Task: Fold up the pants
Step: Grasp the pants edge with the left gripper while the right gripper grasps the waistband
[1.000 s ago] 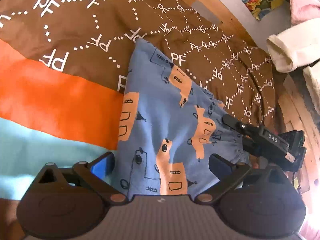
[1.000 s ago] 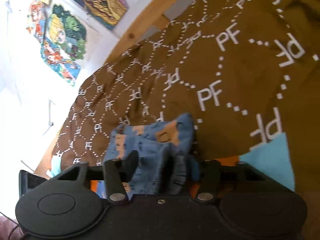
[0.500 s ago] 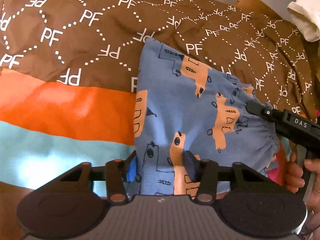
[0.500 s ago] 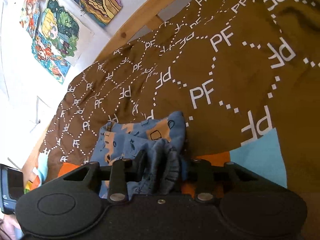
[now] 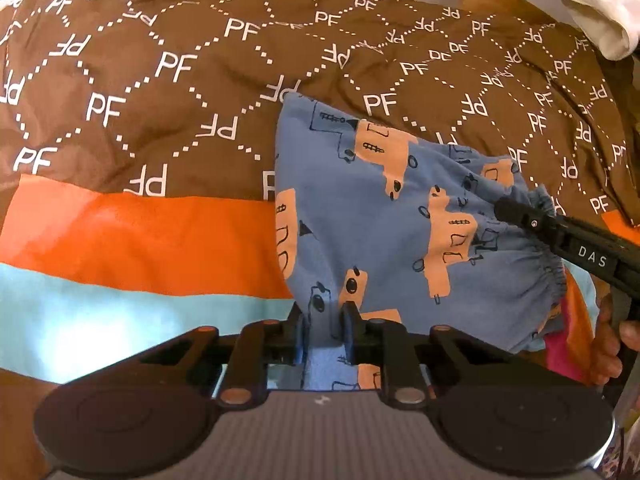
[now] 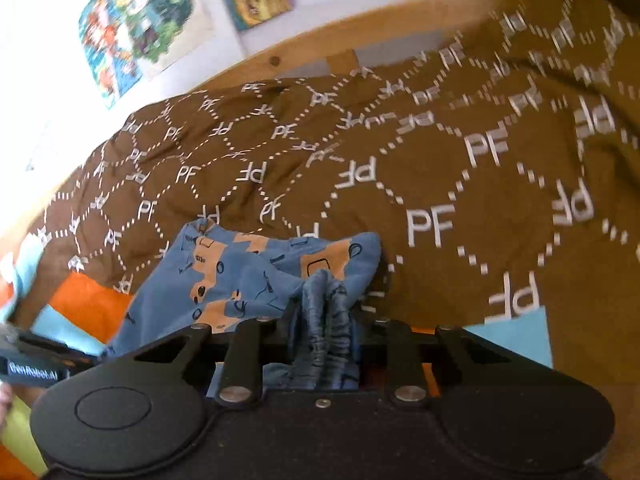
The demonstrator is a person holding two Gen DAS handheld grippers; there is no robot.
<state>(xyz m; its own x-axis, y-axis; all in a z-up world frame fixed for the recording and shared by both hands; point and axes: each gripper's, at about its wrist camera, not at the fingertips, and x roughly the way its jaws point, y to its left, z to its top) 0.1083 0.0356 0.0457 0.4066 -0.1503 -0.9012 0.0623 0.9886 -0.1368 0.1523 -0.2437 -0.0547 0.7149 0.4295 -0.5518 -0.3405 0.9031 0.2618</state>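
Small blue pants (image 5: pixel 384 216) with orange vehicle prints lie on a brown bedspread. My left gripper (image 5: pixel 323 320) is shut on the pants' near edge. My right gripper (image 6: pixel 325 308) is shut on the bunched elastic waistband (image 6: pixel 326 320). In the left wrist view the right gripper (image 5: pixel 508 210) reaches in from the right and pinches the gathered waistband (image 5: pixel 550 276). In the right wrist view the pants (image 6: pixel 240 276) spread to the left, and the left gripper's body (image 6: pixel 36 364) shows at the lower left edge.
The bedspread (image 5: pixel 180 80) is brown with white PF lettering, with an orange band (image 5: pixel 140 236) and a light blue band (image 5: pixel 100 312). A wooden bed rail (image 6: pixel 320 44) runs behind, with posters (image 6: pixel 136 20) on the wall. A white cloth (image 5: pixel 600 20) lies at the far right.
My left gripper went from open to shut on the pants' near edge. Both gripper views shifted, showing more of the far bedspread. The right gripper kept its hold on the waistband.
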